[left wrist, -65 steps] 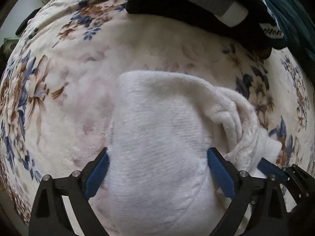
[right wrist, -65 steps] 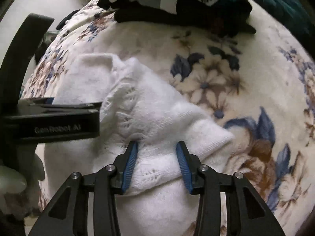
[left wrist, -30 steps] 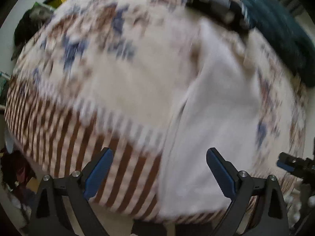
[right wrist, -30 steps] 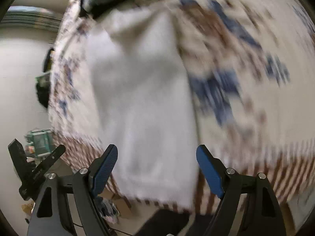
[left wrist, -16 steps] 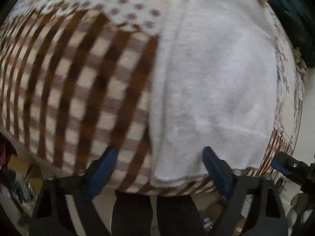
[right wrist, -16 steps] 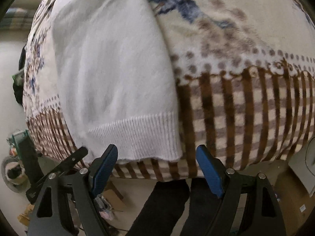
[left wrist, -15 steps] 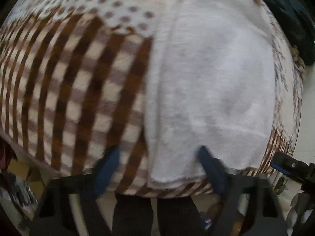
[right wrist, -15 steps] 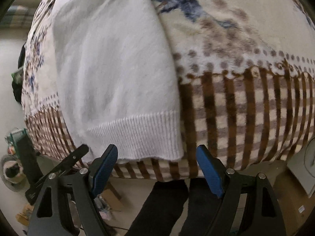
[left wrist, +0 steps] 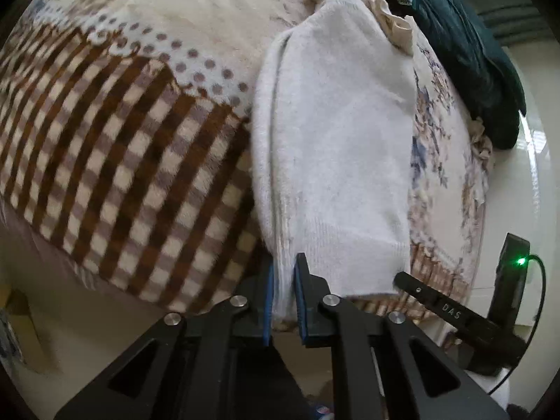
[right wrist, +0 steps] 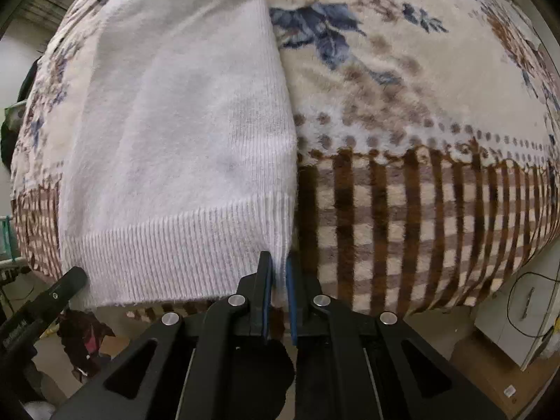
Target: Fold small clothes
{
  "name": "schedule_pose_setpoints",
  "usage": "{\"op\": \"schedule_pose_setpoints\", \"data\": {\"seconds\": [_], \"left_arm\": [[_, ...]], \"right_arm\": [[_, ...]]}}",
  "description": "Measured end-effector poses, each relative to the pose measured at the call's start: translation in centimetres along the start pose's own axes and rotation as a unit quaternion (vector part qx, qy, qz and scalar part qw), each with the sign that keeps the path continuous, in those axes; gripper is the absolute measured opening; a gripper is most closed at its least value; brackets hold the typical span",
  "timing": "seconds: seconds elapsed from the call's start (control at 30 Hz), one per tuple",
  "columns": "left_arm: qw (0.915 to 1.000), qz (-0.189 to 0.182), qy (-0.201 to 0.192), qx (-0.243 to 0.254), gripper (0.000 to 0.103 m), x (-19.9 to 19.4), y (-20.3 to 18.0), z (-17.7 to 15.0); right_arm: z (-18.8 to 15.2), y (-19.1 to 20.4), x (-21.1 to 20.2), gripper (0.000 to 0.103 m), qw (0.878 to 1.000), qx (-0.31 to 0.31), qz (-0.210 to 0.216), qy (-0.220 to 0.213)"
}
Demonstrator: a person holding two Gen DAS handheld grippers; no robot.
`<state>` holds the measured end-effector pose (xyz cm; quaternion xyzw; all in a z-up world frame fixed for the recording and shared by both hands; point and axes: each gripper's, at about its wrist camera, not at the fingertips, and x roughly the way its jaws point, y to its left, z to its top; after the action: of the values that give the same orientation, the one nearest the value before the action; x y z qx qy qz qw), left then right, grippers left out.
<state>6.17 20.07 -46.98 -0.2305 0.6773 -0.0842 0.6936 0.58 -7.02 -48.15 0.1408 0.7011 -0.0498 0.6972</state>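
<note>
A white knitted sweater (left wrist: 336, 133) lies lengthwise on the bed, its ribbed hem (right wrist: 175, 255) at the near edge. My left gripper (left wrist: 282, 266) is shut on the hem's left corner, with white knit pinched between the blue pads. In the right wrist view my right gripper (right wrist: 278, 262) is shut on the hem's right corner (right wrist: 280, 245), pointing down at the bed edge. The left gripper's black body (right wrist: 45, 301) shows at the lower left of the right wrist view, and the right gripper's body (left wrist: 455, 315) at the lower right of the left wrist view.
The bed is covered by a fleece blanket (left wrist: 122, 161) with blue flowers and a brown check border (right wrist: 420, 227). Dark clothes (left wrist: 465, 45) are piled at the far right of the bed. Floor clutter (right wrist: 84, 336) lies below the bed edge.
Both grippers came from the sweater's upper part to its hem at the near bed edge. Their jaws, wide open half a second ago, have shut on the two hem corners.
</note>
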Motion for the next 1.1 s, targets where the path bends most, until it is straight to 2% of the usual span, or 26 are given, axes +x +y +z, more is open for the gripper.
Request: {"op": "schedule_pose_setpoints", "data": {"seconds": [0.2, 0.27, 0.37, 0.4, 0.43, 0.47, 0.5, 0.53, 0.6, 0.67, 0.77, 0.83, 0.9, 0.93, 0.97, 1.0, 1.03, 1.07, 1.1], "left_arm": [[0.998, 0.025, 0.047, -0.034, 0.006, 4.5, 2.6, -0.7], [0.9977, 0.021, 0.055, -0.031, 0.006, 5.3, 2.5, -0.8], [0.9985, 0.021, 0.049, -0.008, 0.008, 4.5, 1.8, -0.5], [0.9985, 0.025, 0.047, -0.005, 0.011, 4.4, 1.5, -0.4], [0.9985, 0.031, 0.044, -0.004, 0.023, 4.1, 1.5, -0.4], [0.9986, 0.034, 0.04, -0.008, 0.033, 3.9, 1.6, -0.2], [0.999, 0.027, 0.032, -0.016, 0.049, 3.6, 2.0, -0.1], [0.9992, 0.014, 0.024, -0.028, 0.063, 3.2, 2.6, 0.1], [0.9981, -0.012, 0.012, -0.059, 0.065, 3.0, 3.8, 0.3], [0.9964, -0.026, 0.019, -0.079, 0.065, 3.9, 4.3, 0.7], [0.9947, -0.032, 0.06, -0.077, 0.065, 6.7, 4.1, 1.2], [0.9948, -0.028, 0.078, -0.058, 0.065, 7.9, 2.9, 1.2], [0.9969, -0.01, 0.073, -0.027, 0.063, 8.1, 1.2, 1.0], [0.9977, -0.006, 0.067, -0.009, 0.056, 8.1, 0.3, 0.9], [0.9981, -0.001, 0.061, 0.005, 0.043, 8.1, -0.4, 0.8], [0.9982, 0.008, 0.057, 0.017, 0.015, 8.1, -1.0, 0.6], [0.9982, 0.011, 0.054, 0.022, 0.016, 8.1, -1.5, 0.6], [0.9984, 0.01, 0.05, 0.022, 0.015, 7.9, -1.7, 0.6], [0.9988, 0.007, 0.043, 0.019, 0.015, 7.6, -1.9, 0.6]], "right_arm": [[-0.5, -0.2, 0.8, 0.009, 0.999, -0.022, -0.014, 0.019], [-0.3, 0.1, 1.7, 0.009, 0.999, -0.028, -0.019, 0.028], [0.3, 0.3, 2.8, 0.01, 0.998, -0.025, 0.001, 0.051], [0.5, 0.0, 2.9, 0.014, 0.998, -0.015, 0.018, 0.06], [0.8, -0.3, 3.1, 0.017, 0.997, -0.005, 0.036, 0.072], [1.2, -0.8, 3.1, 0.032, 0.995, 0.005, 0.048, 0.081], [1.6, -1.4, 2.9, 0.053, 0.994, 0.019, 0.059, 0.086], [1.9, -2.1, 2.7, 0.059, 0.994, 0.029, 0.071, 0.084], [2.5, -3.3, 2.2, 0.062, 0.991, 0.043, 0.098, 0.076], [2.8, -4.1, 2.4, 0.062, 0.989, 0.045, 0.111, 0.081], [3.4, -5.3, 3.8, 0.063, 0.982, 0.052, 0.148, 0.102], [4.3, -6.0, 5.2, 0.063, 0.977, 0.063, 0.162, 0.124], [3.9, -6.0, 7.4, 0.063, 0.968, 0.083, 0.186, 0.149], [3.9, -5.6, 8.2, 0.063, 0.963, 0.097, 0.197, 0.158], [3.8, -5.6, 8.7, 0.063, 0.959, 0.107, 0.211, 0.16], [3.6, -5.5, 9.0, 0.059, 0.957, 0.112, 0.219, 0.152], [3.4, -5.0, 8.9, 0.051, 0.958, 0.112, 0.224, 0.142], [3.2, -4.7, 8.6, 0.027, 0.959, 0.11, 0.225, 0.132], [2.7, -4.4, 8.4, 0.02, 0.959, 0.112, 0.225, 0.128]]}}
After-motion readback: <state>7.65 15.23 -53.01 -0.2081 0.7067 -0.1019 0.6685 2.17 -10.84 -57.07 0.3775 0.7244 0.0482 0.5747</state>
